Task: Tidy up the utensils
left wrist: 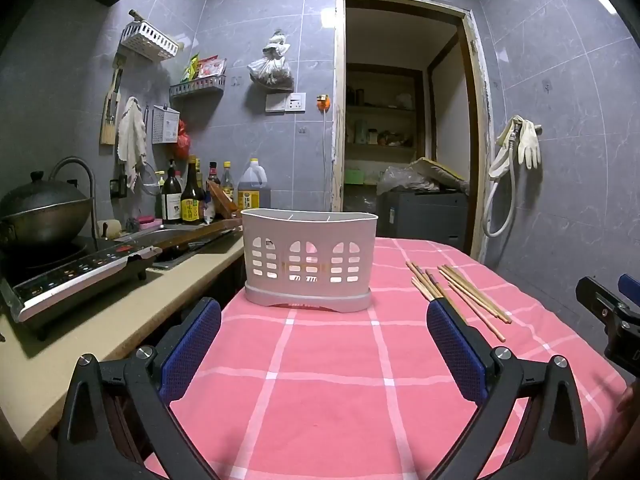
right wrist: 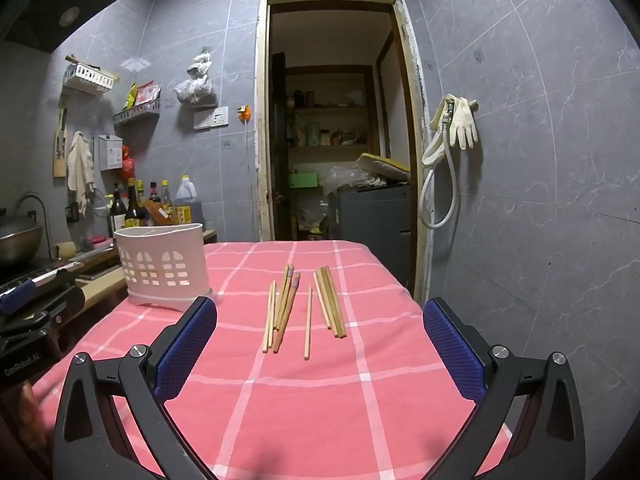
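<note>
A white slotted utensil holder [left wrist: 308, 260] stands upright on the pink checked tablecloth [left wrist: 320, 380], straight ahead of my left gripper [left wrist: 324, 320], which is open and holds nothing. Several wooden chopsticks [left wrist: 456, 294] lie loose to the holder's right. In the right wrist view the chopsticks [right wrist: 304, 306] lie in two loose bunches with one single stick between them, ahead of my right gripper [right wrist: 320, 320], open and apart from them. The holder [right wrist: 162, 264] stands at the left there. Part of the right gripper shows at the left wrist view's right edge.
A kitchen counter [left wrist: 120, 320] runs along the left with an induction cooker [left wrist: 80, 276], a wok [left wrist: 40, 208], a sink and sauce bottles [left wrist: 192, 196]. An open doorway [right wrist: 336, 140] lies behind the table. A hose and gloves [right wrist: 460, 128] hang on the right wall.
</note>
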`<state>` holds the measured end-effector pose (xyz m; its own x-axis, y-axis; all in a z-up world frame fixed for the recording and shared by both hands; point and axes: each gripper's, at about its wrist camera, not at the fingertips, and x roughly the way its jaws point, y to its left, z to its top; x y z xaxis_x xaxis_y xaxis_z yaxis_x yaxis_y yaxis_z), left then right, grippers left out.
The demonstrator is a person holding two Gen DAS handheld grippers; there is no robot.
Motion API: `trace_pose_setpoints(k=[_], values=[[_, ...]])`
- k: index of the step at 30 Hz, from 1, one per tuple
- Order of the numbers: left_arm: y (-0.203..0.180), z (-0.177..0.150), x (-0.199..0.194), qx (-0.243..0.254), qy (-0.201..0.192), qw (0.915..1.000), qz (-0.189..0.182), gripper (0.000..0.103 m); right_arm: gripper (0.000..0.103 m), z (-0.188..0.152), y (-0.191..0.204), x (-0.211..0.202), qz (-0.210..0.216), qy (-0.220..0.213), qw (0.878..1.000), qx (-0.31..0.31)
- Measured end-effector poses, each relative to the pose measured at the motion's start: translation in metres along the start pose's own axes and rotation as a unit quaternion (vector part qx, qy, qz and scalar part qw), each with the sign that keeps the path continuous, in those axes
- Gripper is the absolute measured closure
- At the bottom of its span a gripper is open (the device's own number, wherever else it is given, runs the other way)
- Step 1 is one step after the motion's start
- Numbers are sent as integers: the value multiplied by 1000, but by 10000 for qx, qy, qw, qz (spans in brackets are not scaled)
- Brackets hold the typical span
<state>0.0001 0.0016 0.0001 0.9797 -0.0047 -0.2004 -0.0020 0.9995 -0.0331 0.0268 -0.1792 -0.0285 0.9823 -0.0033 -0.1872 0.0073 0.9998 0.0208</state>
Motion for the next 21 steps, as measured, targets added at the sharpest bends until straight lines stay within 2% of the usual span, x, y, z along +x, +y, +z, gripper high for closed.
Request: trace_pose_setpoints(k=[21], values=[[0,0,0,-6,12,10000,-6,2,0,-1,1,0,2,0,10000,8]])
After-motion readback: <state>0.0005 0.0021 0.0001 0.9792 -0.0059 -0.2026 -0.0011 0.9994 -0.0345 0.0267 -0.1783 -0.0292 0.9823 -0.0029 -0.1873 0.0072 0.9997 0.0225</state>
